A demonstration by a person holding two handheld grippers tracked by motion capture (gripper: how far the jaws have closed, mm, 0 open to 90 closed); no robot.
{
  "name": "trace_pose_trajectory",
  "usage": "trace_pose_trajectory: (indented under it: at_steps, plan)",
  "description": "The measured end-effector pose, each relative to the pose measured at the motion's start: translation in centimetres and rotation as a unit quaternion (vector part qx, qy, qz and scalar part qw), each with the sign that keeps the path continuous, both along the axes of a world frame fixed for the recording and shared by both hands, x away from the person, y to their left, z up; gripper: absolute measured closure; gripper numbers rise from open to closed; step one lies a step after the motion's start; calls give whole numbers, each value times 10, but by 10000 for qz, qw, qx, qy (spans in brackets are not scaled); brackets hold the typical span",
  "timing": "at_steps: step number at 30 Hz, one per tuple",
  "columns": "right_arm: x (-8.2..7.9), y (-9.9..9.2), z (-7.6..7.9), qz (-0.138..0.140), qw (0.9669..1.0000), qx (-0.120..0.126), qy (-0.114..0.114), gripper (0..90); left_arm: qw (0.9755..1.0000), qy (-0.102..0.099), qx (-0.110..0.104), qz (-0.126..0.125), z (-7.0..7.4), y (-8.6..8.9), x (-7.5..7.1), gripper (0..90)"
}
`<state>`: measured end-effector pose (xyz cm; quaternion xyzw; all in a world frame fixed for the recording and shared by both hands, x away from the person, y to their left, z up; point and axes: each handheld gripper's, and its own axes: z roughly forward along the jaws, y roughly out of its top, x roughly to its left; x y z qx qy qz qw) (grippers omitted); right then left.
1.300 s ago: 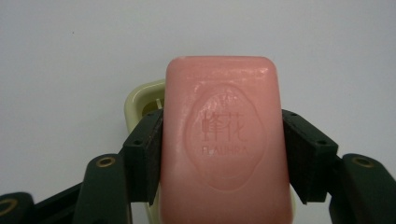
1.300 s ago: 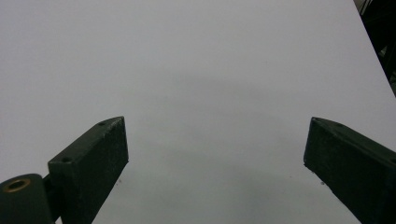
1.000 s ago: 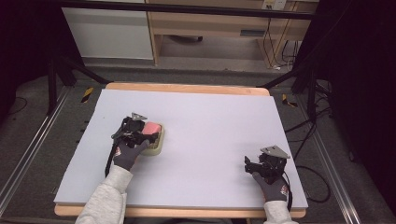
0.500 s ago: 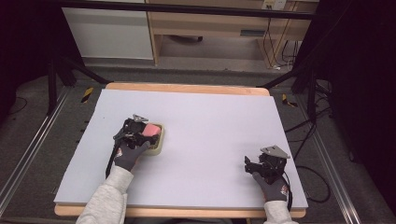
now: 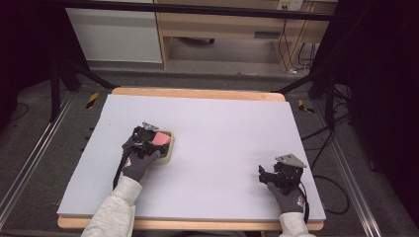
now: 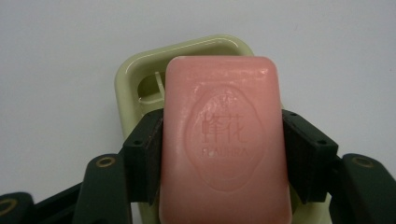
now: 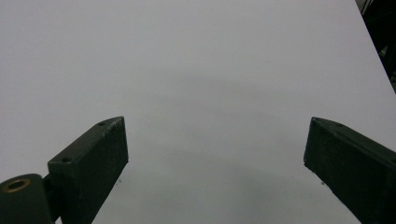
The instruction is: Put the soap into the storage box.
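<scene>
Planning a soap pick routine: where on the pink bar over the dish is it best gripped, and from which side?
Grip the pink soap bar across its two long flat sides, near mid-length, as the left tool does now, coming from the end nearest the hand. Those sides are parallel; the rounded corners and the green dish rim offer less hold.

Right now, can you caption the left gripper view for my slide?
Left hand-held gripper shut on a pink soap bar above a pale green soap dish.

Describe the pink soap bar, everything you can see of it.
The soap bar is a salmon-pink rounded rectangle, smooth and waxy-looking, with an oval emblem, characters and lettering stamped into its top face. It sits flat over the pale green soap dish, hiding most of the tray. The left gripper clamps its two long sides with black pads.
</scene>
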<state>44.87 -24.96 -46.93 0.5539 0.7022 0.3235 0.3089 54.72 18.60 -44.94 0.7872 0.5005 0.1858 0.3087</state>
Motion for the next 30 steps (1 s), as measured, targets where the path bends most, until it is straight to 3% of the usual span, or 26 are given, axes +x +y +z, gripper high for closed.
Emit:
trace_pose_trajectory:
  at_steps: [12, 16, 23, 30]
  plan:
    - [0, 0, 0, 15, 10000, -12, -4, 65, 10000, 1, -9, 9, -1, 1, 1, 366]
    - [0, 0, 0, 12, 10000, -7, 4, 65, 9998, -109, -175, -2, 5, 4, -1, 331]
    - [0, 0, 0, -24, 10000, 16, -10, 65, 9993, -255, -269, -91, 15, 5, -7, 287]
    - [-1, -1, 1, -69, 10000, 50, -36, 64, 9983, -447, -243, -300, 24, 10, -20, 249]
